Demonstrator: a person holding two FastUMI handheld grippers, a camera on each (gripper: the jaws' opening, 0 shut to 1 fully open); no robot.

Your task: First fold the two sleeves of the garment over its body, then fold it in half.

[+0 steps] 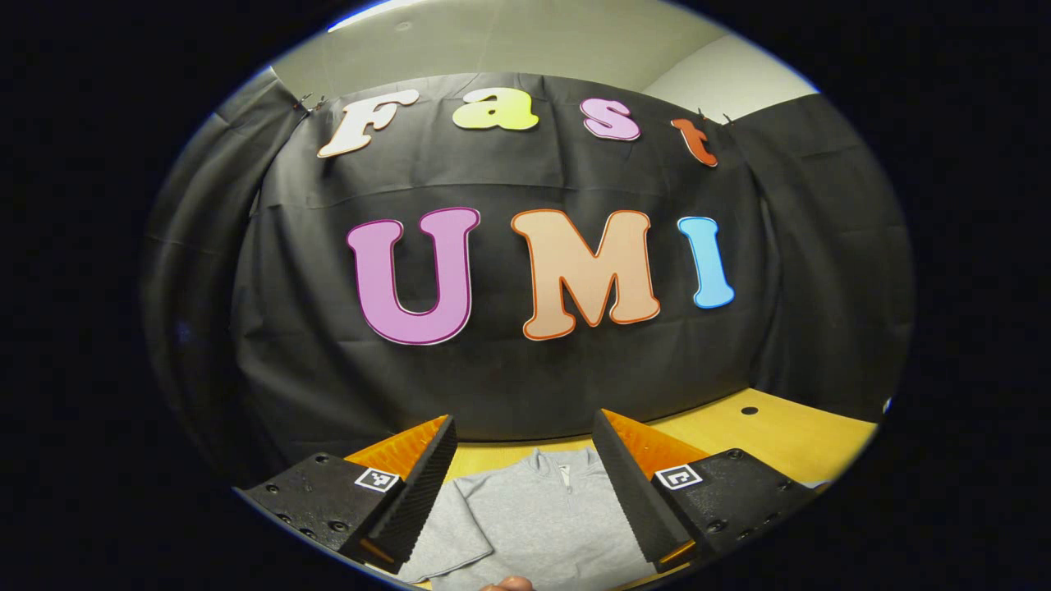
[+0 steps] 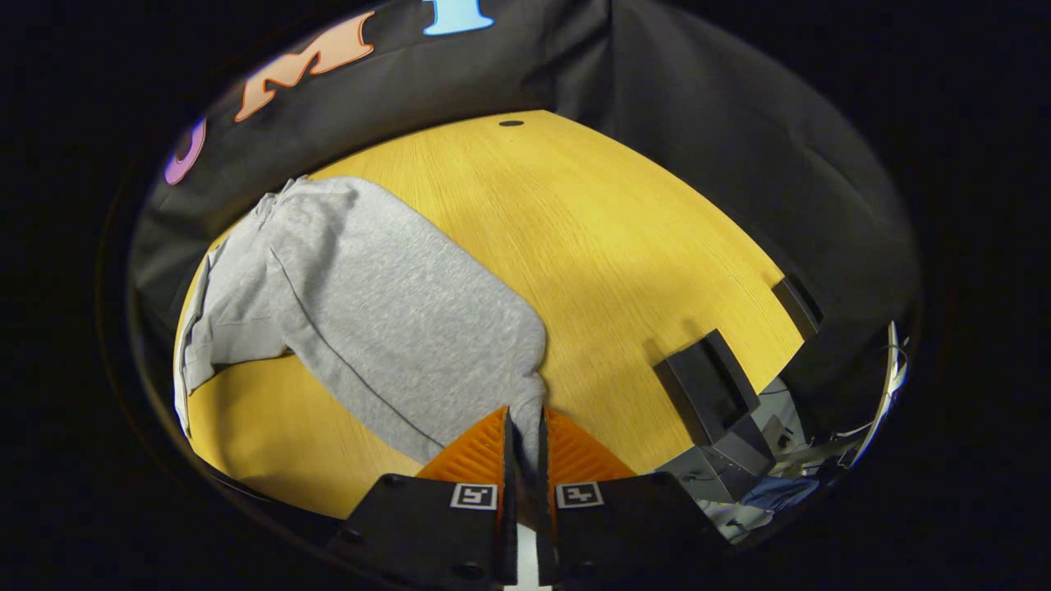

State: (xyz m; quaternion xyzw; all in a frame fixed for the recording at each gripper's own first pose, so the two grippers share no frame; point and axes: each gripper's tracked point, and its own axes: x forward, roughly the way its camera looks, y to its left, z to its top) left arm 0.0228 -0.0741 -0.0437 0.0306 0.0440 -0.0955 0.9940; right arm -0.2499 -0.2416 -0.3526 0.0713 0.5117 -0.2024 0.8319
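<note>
Black clamp beside sweatshirt, apart

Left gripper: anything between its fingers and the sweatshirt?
Nothing. In the left gripper view the left gripper is open above the sweatshirt, with only air between.

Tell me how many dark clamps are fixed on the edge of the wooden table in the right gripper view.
2. One clamp sits on the table's right edge, near the right gripper, which pinches the grey garment. The second clamp is farther along that edge. Others may be hidden.
</note>
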